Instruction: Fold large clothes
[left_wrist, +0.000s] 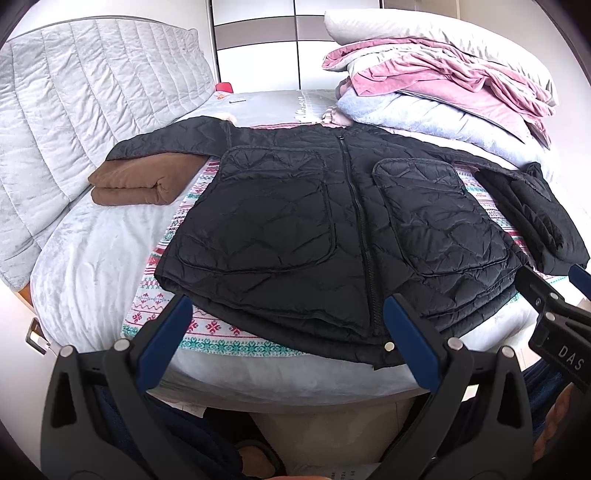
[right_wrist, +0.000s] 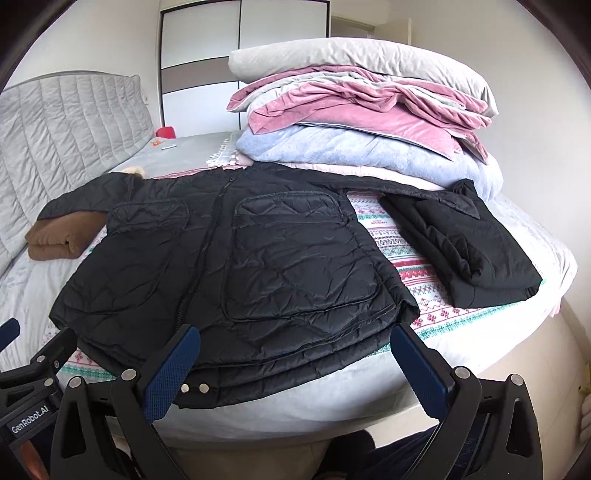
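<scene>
Jacket spread flat on the bed, both tools held off it.

We see the black quilted jacket (left_wrist: 332, 229) lying front-up on a patterned blanket (left_wrist: 207, 328) across the bed (left_wrist: 85, 266), zipped, its 2 large patch pockets facing up and its hem toward us. Its left-hand sleeve drapes over a folded brown cloth (left_wrist: 136, 181); a folded black garment (right_wrist: 476, 251) lies just beside the jacket on the other side. Behind, a stack of pink and grey bedding (right_wrist: 369, 122) sits under a pillow. Our left tool (left_wrist: 288, 332) hovers at the hem with its blue-padded fingers (left_wrist: 410, 336) spread wide, holding nothing. Our right tool (right_wrist: 295, 365) hangs likewise over the hem's near edge, wide apart and empty. Each tool shows at the edge of the other's view.
</scene>
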